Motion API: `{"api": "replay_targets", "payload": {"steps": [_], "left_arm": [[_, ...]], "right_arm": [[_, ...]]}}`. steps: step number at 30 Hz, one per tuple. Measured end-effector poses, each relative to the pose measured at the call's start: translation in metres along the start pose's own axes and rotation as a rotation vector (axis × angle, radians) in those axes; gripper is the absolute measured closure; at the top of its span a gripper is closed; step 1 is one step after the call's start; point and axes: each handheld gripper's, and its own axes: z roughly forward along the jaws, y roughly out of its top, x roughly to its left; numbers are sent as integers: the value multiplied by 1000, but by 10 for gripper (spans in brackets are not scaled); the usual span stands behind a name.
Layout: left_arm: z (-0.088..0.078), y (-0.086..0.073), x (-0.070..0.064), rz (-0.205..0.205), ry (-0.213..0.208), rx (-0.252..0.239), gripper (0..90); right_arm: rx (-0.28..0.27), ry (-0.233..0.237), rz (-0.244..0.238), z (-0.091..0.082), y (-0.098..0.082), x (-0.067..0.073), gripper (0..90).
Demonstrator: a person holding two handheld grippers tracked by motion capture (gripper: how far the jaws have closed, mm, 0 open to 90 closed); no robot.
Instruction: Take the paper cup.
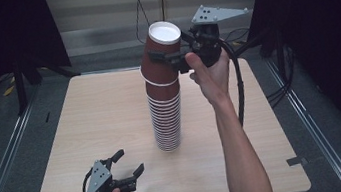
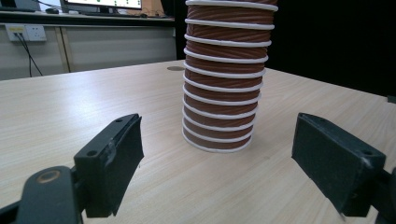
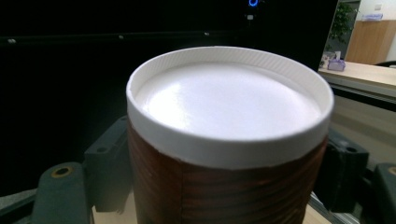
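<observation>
The brown ribbed paper cup with a white rim (image 1: 162, 51), turned upside down so its white base faces up, sits between the right tongs (image 1: 169, 56), which are clamped on its sides. It is tilted and lifted partly off the tall stack of matching brown paper cups (image 1: 166, 116) directly below those tongs, its lower rim still overlapping the stack's top. So the pull-off looks begun but not finished: the cup still has to come clear and be set down somewhere. The left tongs (image 1: 126, 165) rest low on the light wooden tabletop (image 1: 100, 116), jaws apart and holding nothing, with the foot of the stack standing ahead of them, apart.
</observation>
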Motion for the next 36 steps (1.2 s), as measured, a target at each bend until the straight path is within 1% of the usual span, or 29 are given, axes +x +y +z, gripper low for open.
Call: {"api": "replay_targets", "payload": {"steps": [5,23,25,36], "left_arm": [[0,0,0,-1,0,0,161],[0,0,0,-1,0,-2,161],[0,0,0,0,-1,-1,160],[0,0,0,-4,-1,-1,161]], "right_arm": [[-46,2,-1,-3,2,1,210],[-148,17,15,-9,6,3,212],[-142,20,8,-10,6,3,212],[-183,23,14,-14,12,3,212]]}}
